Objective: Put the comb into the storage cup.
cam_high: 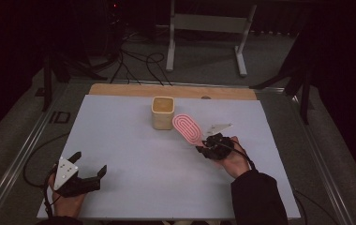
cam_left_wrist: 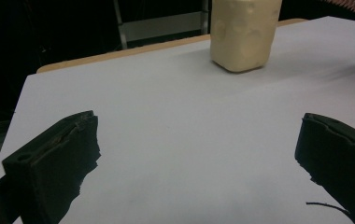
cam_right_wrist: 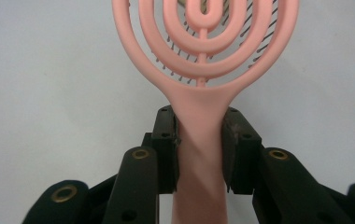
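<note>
So the right gripper (cam_high: 207, 143) has its jaws pinching the handle of the pink hairbrush (cam_high: 188, 127), with the brush head up off the white table (cam_high: 134, 154) just beside the cream cup (cam_high: 162, 112). The left gripper (cam_high: 89, 169) sits near the table's front left corner, jaws spread wide with nothing between them.

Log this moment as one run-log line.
right tool: shut on pink hairbrush handle, brush head beside cream cup | left tool: open, nothing between jaws, low over white table
</note>
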Tool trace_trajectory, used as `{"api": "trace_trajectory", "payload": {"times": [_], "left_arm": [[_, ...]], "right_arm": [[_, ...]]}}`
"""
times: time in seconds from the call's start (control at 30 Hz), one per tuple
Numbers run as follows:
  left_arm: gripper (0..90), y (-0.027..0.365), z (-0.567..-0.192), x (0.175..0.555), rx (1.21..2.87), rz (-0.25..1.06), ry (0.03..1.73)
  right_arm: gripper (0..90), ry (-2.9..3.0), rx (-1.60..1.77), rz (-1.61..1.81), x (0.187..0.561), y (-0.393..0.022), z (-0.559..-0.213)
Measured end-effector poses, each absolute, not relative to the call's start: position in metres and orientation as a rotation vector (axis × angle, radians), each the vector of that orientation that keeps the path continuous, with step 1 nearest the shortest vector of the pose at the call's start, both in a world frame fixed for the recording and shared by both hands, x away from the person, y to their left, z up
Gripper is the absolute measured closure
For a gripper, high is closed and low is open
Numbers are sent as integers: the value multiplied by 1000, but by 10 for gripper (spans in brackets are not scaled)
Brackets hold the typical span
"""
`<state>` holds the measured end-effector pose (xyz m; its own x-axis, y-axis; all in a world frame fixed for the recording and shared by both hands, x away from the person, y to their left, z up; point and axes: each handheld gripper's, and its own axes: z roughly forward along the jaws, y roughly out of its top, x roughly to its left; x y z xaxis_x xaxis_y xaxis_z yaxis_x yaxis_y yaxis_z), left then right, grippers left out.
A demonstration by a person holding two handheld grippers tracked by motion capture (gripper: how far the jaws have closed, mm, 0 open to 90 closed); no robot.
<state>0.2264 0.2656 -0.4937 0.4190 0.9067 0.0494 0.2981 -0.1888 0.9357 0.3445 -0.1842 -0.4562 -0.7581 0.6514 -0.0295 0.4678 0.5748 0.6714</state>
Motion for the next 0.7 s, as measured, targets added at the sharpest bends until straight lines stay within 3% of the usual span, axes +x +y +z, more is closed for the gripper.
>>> {"api": "trace_trajectory", "payload": {"times": [0.7], "left_arm": [[0,266,-494,227,1723,793,1054]], "right_arm": [[696,2419,939,1174,320,-222,-460]]}}
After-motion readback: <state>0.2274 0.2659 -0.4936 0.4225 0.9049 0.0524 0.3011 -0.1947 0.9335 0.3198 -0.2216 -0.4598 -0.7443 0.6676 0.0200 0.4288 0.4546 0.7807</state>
